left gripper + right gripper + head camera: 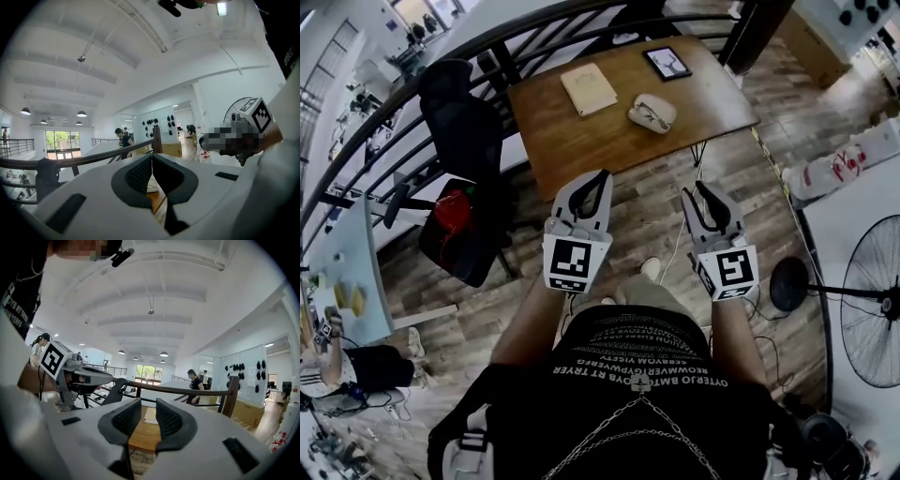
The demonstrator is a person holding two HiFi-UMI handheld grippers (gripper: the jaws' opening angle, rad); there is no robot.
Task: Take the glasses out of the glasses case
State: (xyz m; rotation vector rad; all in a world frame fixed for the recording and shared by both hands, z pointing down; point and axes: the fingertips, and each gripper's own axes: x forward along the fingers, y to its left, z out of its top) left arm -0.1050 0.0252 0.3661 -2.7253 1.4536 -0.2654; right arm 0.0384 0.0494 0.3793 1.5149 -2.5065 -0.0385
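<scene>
A: The tools?
B: Left tool [598, 178] clenched on nothing, right tool [696, 191] parted and empty, both off the table's [581, 142] near edge.
A: The glasses case [663, 104]?
B: Open toward the table's right edge, glasses [650, 115] inside.

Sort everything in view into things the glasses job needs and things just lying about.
Job in hand: glasses case, glasses, left gripper, right gripper, wooden table.
Just lying about: notebook, tablet, office chair, fan.

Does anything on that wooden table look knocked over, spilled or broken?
Nothing stands out. The book, tablet and glasses case lie flat on the table, apart from each other, with nothing spilled.
</scene>
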